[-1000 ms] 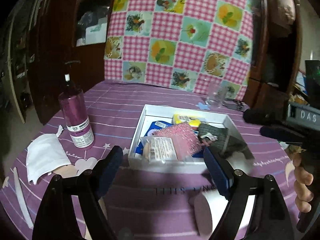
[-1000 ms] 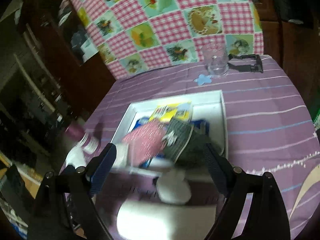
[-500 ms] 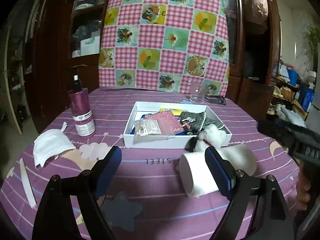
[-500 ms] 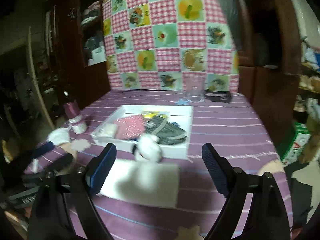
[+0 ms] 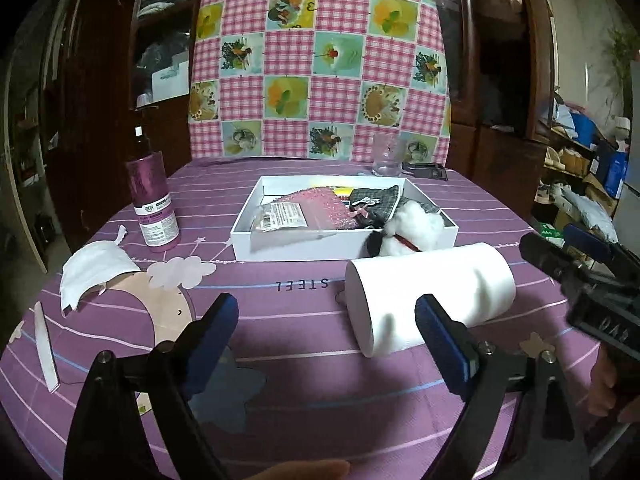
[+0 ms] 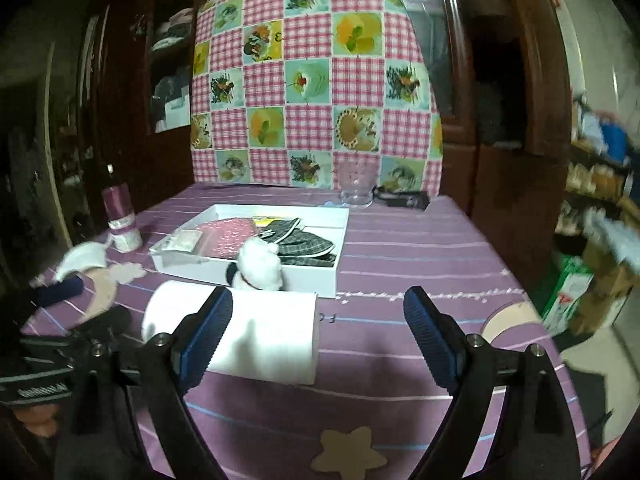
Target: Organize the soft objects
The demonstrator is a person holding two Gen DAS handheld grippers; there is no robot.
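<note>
The left gripper [image 5: 326, 330] hangs over the purple table [image 5: 304, 384] with its jaws opening and nothing between them; the right gripper [image 6: 318, 320] is spread wide, empty. The white roll [image 5: 430, 298] lies just beyond both, before the white box [image 5: 304, 246]

I am in a lived-in home, at a round table [image 5: 304, 360] under a purple cartoon-print cloth. Behind the table a pink checked cloth [image 5: 320, 60] hangs over dark wooden cabinets [image 5: 500, 80] whose shelves hold folded clothes and bedding. To the right of the table, boxes and household clutter [image 5: 580, 168] pile up on the floor.
</note>
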